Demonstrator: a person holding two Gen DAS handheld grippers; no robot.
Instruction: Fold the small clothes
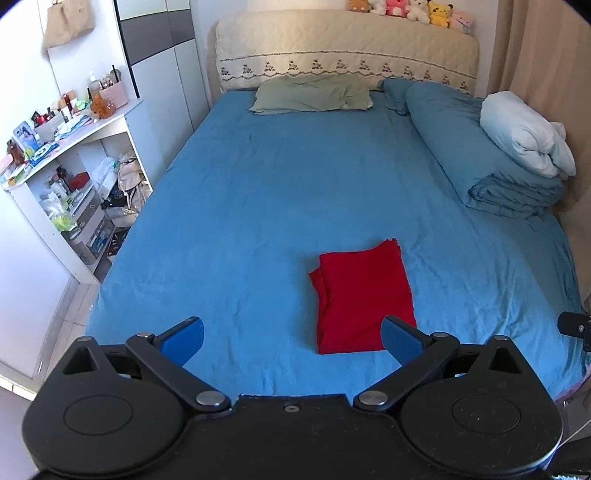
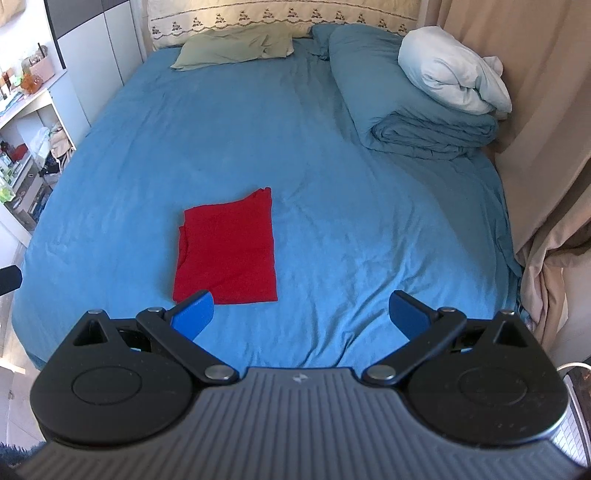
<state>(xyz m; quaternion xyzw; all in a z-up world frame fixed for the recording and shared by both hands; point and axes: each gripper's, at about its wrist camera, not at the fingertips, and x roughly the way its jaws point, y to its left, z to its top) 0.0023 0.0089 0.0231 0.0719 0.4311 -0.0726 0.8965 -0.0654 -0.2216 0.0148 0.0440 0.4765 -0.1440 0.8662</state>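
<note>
The folded red garment lies flat on the blue bedsheet, low and centre-right in the left wrist view. The left gripper hovers just short of it, fingers spread and empty (its right pad overlaps the cloth's near corner). The right gripper, also spread wide, holds nothing, with the garment to its upper left.

A wide bed with a blue sheet fills most of the room. At its head stands a cream quilted headboard with a row of plush toys on top. A green pillow lies near the headboard. On the right side a folded blue duvet carries a white pillow. Beige curtains hang along the right. On the left a white shelf is crowded with bottles and boxes, beside a white and grey wardrobe. Daylight is bright on the pale tiled floor.
</note>
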